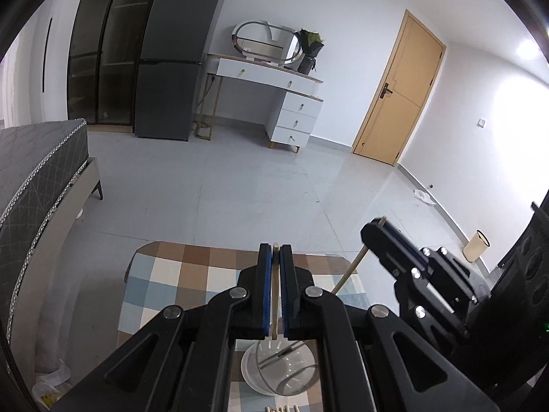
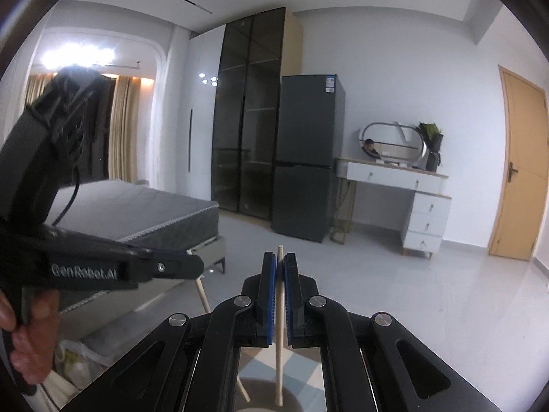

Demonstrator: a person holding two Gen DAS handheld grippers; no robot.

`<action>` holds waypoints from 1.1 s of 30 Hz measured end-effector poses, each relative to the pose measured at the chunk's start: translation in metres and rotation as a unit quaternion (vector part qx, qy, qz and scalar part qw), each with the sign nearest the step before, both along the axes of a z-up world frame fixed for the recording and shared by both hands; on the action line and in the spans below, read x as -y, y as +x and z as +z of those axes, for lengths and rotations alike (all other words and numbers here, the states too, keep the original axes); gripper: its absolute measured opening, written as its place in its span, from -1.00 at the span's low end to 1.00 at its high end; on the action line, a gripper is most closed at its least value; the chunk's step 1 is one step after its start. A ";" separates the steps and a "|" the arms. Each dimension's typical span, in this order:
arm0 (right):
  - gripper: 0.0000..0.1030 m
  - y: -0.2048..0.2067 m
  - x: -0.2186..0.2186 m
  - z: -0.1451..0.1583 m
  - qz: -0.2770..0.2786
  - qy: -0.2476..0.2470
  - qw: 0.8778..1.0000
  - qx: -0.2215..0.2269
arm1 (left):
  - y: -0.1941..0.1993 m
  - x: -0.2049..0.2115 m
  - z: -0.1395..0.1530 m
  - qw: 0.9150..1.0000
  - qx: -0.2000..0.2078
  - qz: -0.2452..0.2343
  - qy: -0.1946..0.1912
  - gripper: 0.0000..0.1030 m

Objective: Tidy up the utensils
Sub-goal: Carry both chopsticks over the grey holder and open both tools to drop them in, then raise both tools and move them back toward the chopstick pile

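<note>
My left gripper [image 1: 275, 250] is shut on a pale wooden chopstick [image 1: 274, 309] that stands nearly upright between its blue pads. Below it, a clear round utensil holder [image 1: 260, 374] sits on the checkered tablecloth [image 1: 178, 274], with a thin dark utensil lying inside. My right gripper [image 2: 280, 259] is shut on a second chopstick [image 2: 278, 360], which hangs down toward the table. In the left wrist view the right gripper [image 1: 372, 228] hovers to the right, its chopstick [image 1: 350, 271] slanting down-left. The left gripper [image 2: 197, 267], held by a hand [image 2: 31, 343], shows at left with its chopstick [image 2: 206, 298].
Ends of several pale sticks [image 1: 281, 408] lie at the near table edge. A grey bed [image 1: 37, 185] stands left, with a dark fridge [image 1: 175, 68], a white dresser [image 1: 291, 110] and a wooden door [image 1: 398, 92] across the tiled floor. A cream bin [image 1: 477, 243] stands by the right wall.
</note>
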State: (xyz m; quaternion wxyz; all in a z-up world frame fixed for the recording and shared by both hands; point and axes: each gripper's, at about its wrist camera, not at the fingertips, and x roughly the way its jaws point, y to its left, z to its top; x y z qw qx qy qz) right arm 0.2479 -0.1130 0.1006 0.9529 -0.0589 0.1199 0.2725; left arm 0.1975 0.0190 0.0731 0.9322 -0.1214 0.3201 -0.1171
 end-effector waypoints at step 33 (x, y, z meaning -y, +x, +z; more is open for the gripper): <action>0.72 -0.082 0.072 -0.026 -0.138 0.056 0.975 -0.164 | -0.072 0.014 -0.004 0.997 -0.048 0.013 0.053 0.27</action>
